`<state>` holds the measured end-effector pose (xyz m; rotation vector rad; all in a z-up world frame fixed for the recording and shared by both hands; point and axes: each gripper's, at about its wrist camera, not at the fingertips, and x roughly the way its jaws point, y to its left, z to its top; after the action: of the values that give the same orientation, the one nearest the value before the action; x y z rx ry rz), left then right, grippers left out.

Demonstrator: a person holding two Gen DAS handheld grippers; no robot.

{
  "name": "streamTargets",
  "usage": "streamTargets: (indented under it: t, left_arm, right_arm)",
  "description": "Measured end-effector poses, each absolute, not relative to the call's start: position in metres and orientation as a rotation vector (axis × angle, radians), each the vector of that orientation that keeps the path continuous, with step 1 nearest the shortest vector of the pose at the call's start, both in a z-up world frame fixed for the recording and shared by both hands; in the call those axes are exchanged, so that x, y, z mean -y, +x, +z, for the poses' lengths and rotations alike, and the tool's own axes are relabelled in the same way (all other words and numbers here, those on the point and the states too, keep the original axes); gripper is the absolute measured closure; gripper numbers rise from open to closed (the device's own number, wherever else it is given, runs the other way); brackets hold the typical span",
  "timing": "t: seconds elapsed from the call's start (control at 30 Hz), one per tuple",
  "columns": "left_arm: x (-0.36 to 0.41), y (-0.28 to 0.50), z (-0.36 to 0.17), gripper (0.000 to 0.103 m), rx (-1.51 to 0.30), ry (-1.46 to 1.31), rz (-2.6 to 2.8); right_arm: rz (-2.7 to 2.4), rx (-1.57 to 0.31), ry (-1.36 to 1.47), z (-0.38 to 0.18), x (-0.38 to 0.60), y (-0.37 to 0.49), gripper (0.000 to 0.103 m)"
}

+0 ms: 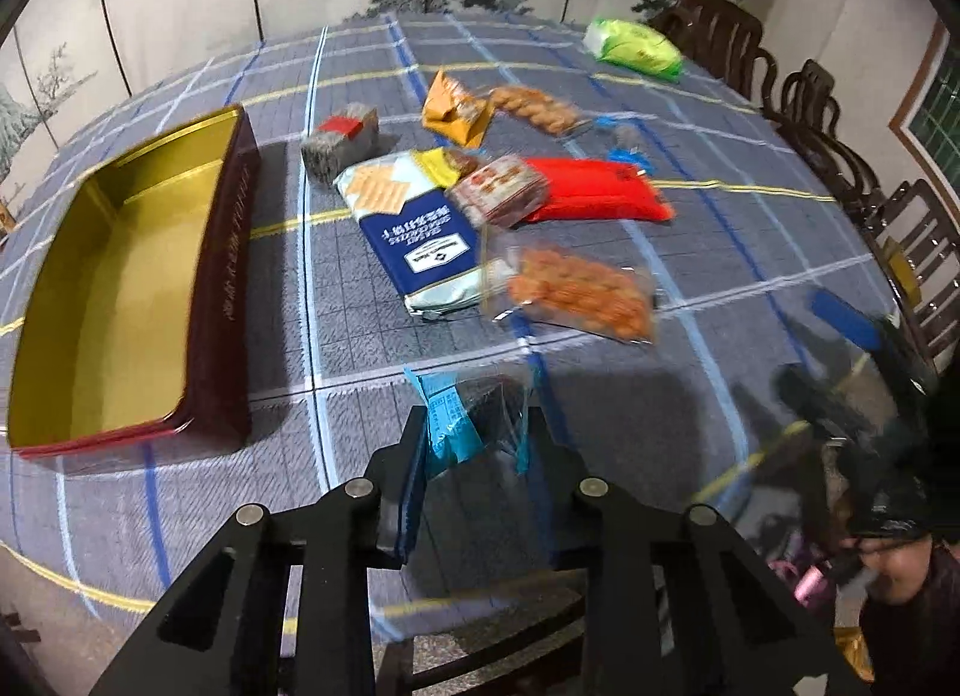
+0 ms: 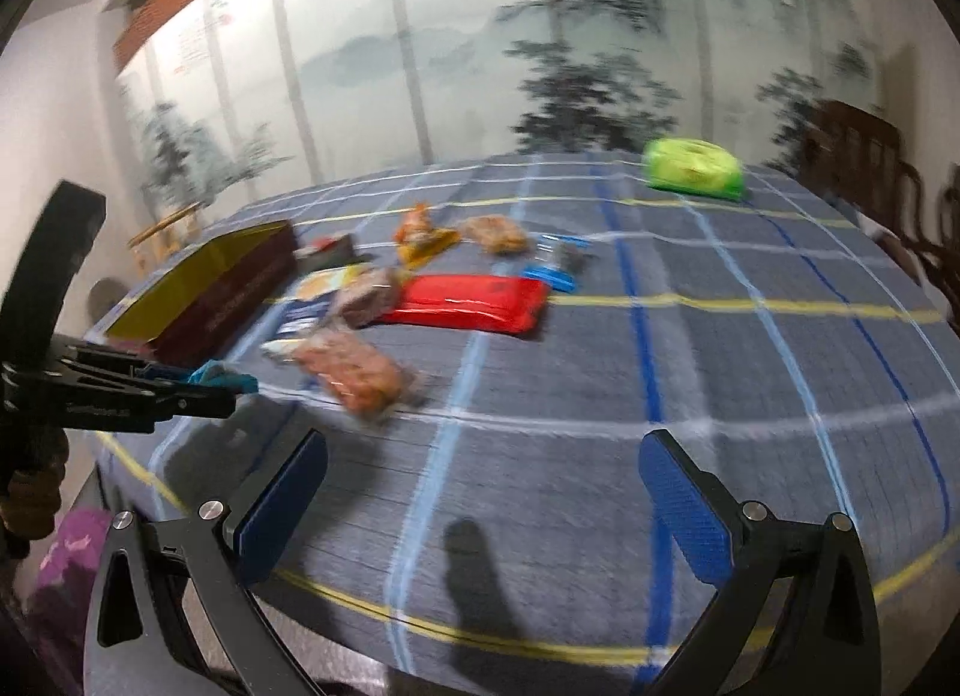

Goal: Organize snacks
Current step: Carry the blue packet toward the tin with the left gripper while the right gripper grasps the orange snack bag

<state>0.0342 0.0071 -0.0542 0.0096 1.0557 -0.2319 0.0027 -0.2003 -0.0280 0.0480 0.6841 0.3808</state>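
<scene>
Pinching blue snack packet (image 1: 465,423) between left gripper (image 1: 474,432) fingers, above tablecloth (image 1: 336,348)

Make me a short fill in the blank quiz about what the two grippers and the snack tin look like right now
The left gripper is shut on a small ____ packet.
The right gripper hangs over the tablecloth with its jaws ____.
The gold-lined tin holds ____ snacks so far.
The long red packet lies ____ the tin.

Missing words: blue; open; no; outside
</scene>
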Motion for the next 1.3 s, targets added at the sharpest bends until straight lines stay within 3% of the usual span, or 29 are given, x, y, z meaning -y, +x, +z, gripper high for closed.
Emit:
streamTargets:
  t: [0.3, 0.7, 0.87, 0.93, 1.3]
  left_arm:
    - [-0.017, 0.011, -0.019, 0.077, -0.994, -0.022, -0.254]
    - [-0.046, -0.002, 0.01, 0.076, -0.938, -0.048, -0.199]
    - [-0.059, 0.001, 0.014, 0.076, -0.935, -0.065, -0.178]
    - [-0.064, -0.001, 0.017, 0.076, -0.928, -0.068, -0.168]
    - [-0.104, 0.02, 0.028, 0.076, -0.901, -0.073, -0.1]
  right_arm:
    - [0.668, -0.728, -0.197, -0.029, 0.146, 0.043, 0.001]
    - [0.819, -0.88, -0.343, -0.046, 0.106, 0.099, 0.022]
    - [0.837, -0.942, -0.428, -0.056, 0.088, 0.103, 0.041]
    - [0.826, -0.957, -0.429, -0.055, 0.088, 0.106, 0.062]
    - [0.763, -0.951, -0.23, -0.034, 0.109, 0.078, 0.062]
